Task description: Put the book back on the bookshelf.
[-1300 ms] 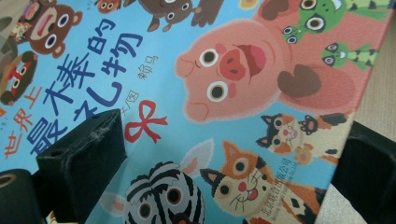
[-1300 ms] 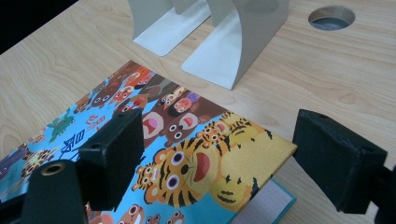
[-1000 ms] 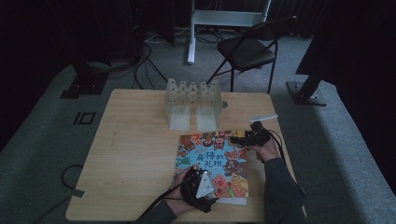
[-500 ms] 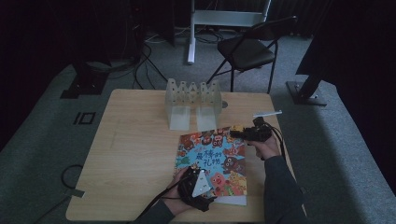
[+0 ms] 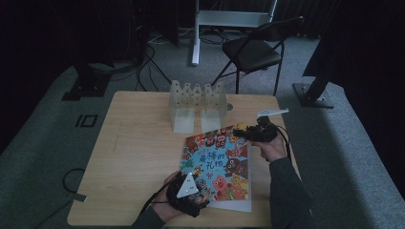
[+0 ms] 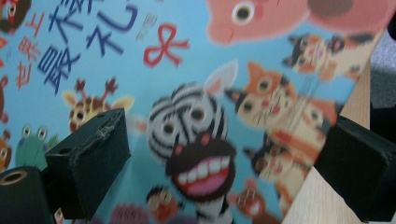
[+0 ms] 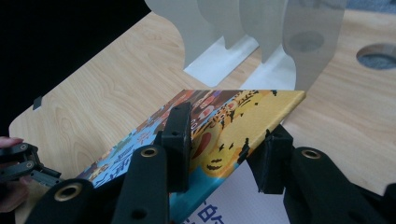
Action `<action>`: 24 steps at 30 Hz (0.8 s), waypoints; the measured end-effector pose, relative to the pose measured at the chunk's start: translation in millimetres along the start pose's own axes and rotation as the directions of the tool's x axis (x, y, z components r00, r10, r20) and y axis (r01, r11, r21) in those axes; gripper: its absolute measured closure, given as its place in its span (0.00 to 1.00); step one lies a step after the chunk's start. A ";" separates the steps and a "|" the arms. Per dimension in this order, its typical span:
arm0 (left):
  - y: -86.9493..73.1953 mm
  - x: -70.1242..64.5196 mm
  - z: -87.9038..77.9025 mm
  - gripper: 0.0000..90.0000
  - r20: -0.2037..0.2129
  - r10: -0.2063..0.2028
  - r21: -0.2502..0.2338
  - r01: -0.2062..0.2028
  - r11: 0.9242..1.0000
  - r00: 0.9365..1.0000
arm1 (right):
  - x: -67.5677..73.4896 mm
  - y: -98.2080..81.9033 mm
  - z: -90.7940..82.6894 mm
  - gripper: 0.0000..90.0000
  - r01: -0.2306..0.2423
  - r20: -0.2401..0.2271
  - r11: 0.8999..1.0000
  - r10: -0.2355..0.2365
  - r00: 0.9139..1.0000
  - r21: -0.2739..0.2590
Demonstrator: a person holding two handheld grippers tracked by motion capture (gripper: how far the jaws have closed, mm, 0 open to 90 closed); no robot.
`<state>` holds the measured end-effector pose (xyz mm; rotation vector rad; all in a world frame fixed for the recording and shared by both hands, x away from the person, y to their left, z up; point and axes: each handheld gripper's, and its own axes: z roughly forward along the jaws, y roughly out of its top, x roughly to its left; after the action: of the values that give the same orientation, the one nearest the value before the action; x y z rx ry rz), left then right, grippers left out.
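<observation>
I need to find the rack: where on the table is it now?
In the high view the clear rack stands at the table's far middle, just beyond the book.

The room is dim, with dark walls or curtains behind. Grey carpet (image 5: 43, 157) covers the floor, with black cables (image 5: 153, 62) trailing across it. A black folding chair (image 5: 253, 50) stands beyond the light wooden table (image 5: 133, 157), beside a white stand base (image 5: 229, 19).
</observation>
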<state>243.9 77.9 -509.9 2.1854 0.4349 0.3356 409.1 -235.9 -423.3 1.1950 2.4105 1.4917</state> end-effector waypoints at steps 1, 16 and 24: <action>-1.2 0.3 -1.9 0.07 0.001 -0.002 0.000 0.002 1.000 1.000 | 2.6 1.0 -1.4 0.70 0.008 0.003 1.000 -0.008 1.000 -0.003; -18.7 13.0 -21.6 0.07 0.035 -0.052 -0.009 0.052 0.999 0.998 | 35.0 15.0 -25.0 0.76 0.060 0.052 0.995 -0.056 0.997 -0.074; -24.6 36.6 -34.6 0.07 -0.015 -0.138 -0.054 0.137 0.989 0.990 | 46.0 19.8 -42.4 0.80 0.075 0.074 0.989 -0.066 0.995 -0.124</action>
<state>258.9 131.8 -505.8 2.0897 0.5783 0.2887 370.3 -233.1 -370.4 1.1045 2.2513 1.5302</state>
